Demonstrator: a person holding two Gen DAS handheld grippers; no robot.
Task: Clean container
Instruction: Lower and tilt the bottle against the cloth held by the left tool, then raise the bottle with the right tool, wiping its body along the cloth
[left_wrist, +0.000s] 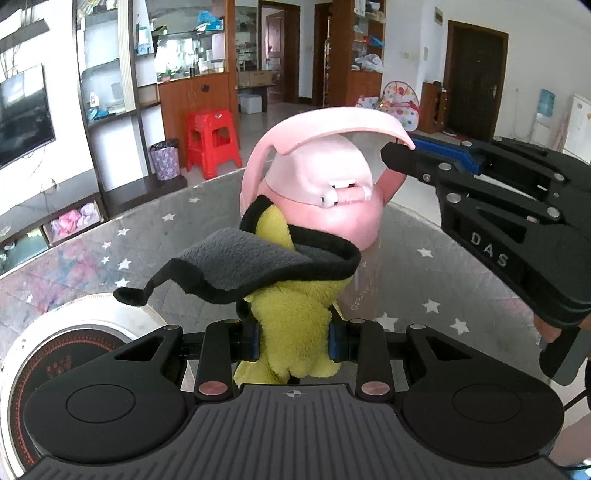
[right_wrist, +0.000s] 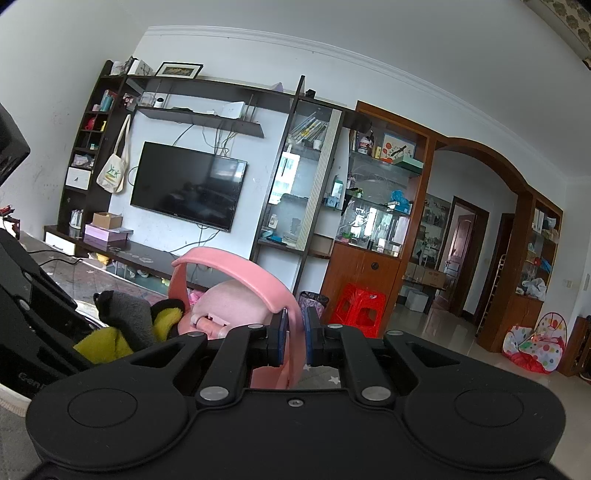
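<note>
While the pink container (left_wrist: 317, 192) is held up above the star-patterned table (left_wrist: 424, 280), bare tabletop is seen on both sides, with an induction cooker (left_wrist: 74, 354) at lower left. The left gripper (left_wrist: 293, 341) is clamped on a yellow-grey cloth (left_wrist: 280, 273) pressed against the container's side. The right gripper (right_wrist: 293, 338) is closed on the pink handle (right_wrist: 258, 273). Contents cannot be seen.
</note>
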